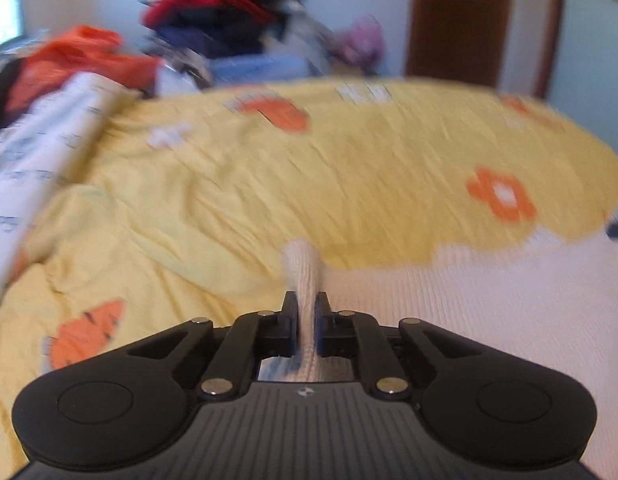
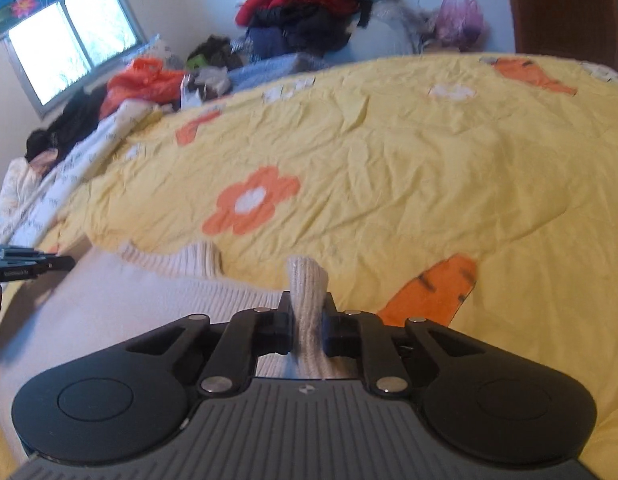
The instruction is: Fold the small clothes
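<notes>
A yellow flowered bedspread (image 2: 389, 152) covered the bed, with a cream ribbed sweater (image 2: 121, 296) lying on its near edge. The left tongs (image 1: 306, 320) and right tongs (image 2: 308, 316) each pinched a fold of that sweater tightly.

one cream sweater (image 2: 121, 300), one yellow quilt (image 2: 389, 160), two grippers (image 2: 308, 312).

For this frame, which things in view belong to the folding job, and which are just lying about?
Part of the job:
- cream knit garment, pinched at two spots
- left gripper, shut on a fold of it
- right gripper, shut on another fold
- yellow flowered quilt, the work surface

Lying about:
- clothes heap by the wall
- orange bag
- pink bag
- white printed bedding
</notes>
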